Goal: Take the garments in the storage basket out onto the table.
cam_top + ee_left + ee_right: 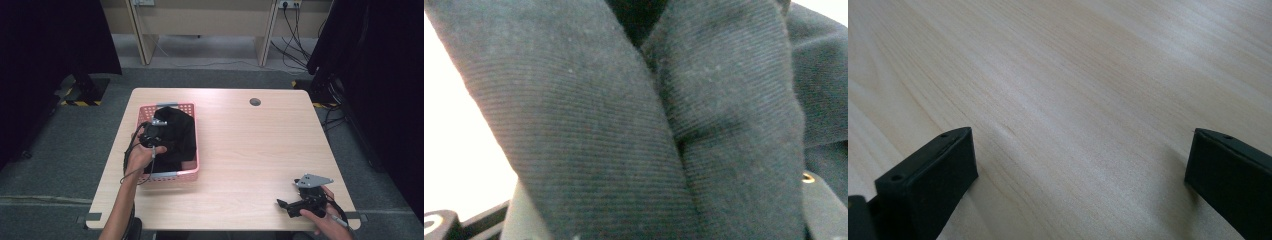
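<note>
1 black cloth (177,135) in 1 pink basket (192,142), centre-left of high view | left gripper (151,135) in the cloth, jaws hidden, grip unclear | right gripper (295,206) lower right, jaws wide apart over bare table (250,150)

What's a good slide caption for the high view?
Left gripper in the black cloth filling a pink basket; right gripper idle on the table.

My high camera looks forward and down over the whole tabletop (240,150). My left gripper camera is pressed close against the black cloth (624,125) in the pink basket (170,175). My right one skims bare tabletop near the front right corner.
</note>
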A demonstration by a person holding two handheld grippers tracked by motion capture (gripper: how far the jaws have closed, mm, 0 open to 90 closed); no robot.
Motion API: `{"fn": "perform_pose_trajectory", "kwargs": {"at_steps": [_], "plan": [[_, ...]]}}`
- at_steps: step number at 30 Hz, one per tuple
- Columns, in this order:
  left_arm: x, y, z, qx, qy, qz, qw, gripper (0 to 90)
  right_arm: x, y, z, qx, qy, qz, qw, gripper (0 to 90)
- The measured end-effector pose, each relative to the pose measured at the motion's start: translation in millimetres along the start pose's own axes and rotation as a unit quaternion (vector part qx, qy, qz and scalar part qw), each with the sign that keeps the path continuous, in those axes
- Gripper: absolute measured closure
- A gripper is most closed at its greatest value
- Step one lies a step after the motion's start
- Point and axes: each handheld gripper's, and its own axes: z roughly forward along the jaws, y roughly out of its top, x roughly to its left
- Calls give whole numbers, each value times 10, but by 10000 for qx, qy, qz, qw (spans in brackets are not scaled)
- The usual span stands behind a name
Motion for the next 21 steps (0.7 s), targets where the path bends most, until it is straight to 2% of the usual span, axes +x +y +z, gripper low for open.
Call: {"fn": "perform_pose_trajectory", "kwargs": {"at_steps": [6, 13, 21], "plan": [[8, 51, -155, -178, -14, -7, 9998, 394, 0, 0, 0, 0, 0, 0, 10000, 4], [-4, 88, -262, -321, -20, -2, 9995, 392, 0, 0, 0, 0, 0, -1, 10000, 4], [-73, 149, -394, -431, -43, 133, 9990, 390, 0, 0, 0, -2, 2, 1, 10000, 4]]}}
